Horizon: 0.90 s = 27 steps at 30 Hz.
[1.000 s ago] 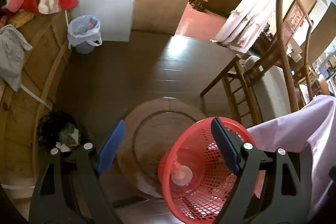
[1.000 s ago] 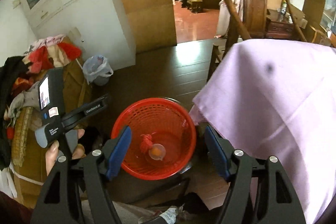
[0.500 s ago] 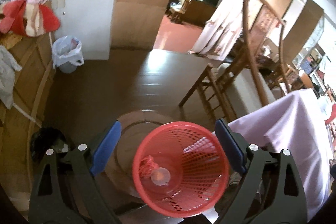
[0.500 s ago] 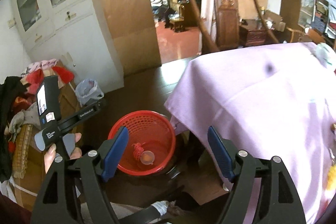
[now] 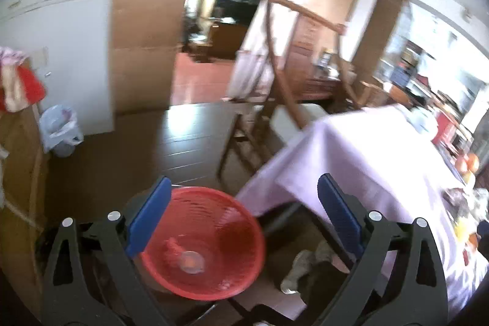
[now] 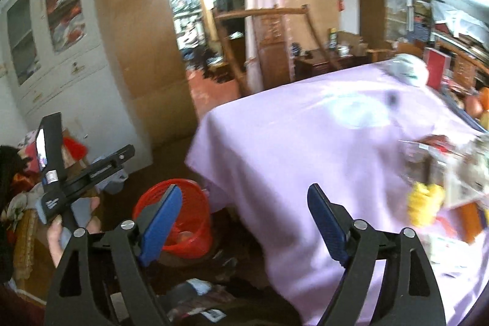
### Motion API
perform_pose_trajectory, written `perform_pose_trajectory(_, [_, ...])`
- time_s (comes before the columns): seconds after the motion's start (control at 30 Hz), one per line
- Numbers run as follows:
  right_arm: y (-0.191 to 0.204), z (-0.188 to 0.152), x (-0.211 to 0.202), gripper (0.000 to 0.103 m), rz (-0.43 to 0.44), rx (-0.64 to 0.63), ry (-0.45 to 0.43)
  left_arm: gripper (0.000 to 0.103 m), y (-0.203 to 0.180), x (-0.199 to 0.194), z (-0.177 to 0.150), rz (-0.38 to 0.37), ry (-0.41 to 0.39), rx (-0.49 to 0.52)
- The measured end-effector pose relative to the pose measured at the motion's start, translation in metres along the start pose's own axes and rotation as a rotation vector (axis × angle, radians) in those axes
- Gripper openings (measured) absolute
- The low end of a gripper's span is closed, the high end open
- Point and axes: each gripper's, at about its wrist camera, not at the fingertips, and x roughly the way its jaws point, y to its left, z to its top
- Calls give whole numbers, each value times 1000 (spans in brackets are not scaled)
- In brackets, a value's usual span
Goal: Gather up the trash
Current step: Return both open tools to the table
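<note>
I see a dark wooden floor (image 5: 159, 148) running back to an open doorway at twelve o'clock, white cabinets (image 6: 58, 57) at ten. A table draped in lilac cloth (image 6: 305, 142) fills my right side, cluttered at three o'clock with blurred wrappers and something yellow (image 6: 424, 203). The red mesh basket (image 5: 204, 243) stands on the floor at six o'clock beside the table, bits of trash in its bottom. My left gripper (image 5: 241, 213) and right gripper (image 6: 241, 222) are both spreading wide, nothing between the jaws.
</note>
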Motion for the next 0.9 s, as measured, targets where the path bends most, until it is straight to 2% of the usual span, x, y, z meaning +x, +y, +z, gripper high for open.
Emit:
perform_pose_trajectory(0.23, [-96,-28,-41,87,-153,139,-52,93,-89,-8,-21,-175,54,202])
perform_pose_trajectory(0.33, [-146,-40,-55,89,-219,224,-63,93,-141,-8,-35,-246,88,340])
perform_pose_trajectory(0.47, [-191,-51,-68,90,-334,266,-75,94,-194,-5,-39,-349,136,423])
perform_pose_trajectory(0.63, [-223,-60,-82,93,-428,280,-96,94,-247,4,-39,-468,190,484])
perform_pose_trajectory(0.73, [-234,-63,-83,94,-461,279,-107,94,-283,5,-53,-497,214,531])
perform_pose_trajectory(0.83, [-243,-65,-81,94,-460,293,-111,94,-311,14,-60,-507,241,570])
perform_pose_trajectory(0.9, [-251,-65,-80,94,-425,317,-106,94,-326,22,-63,-511,257,597])
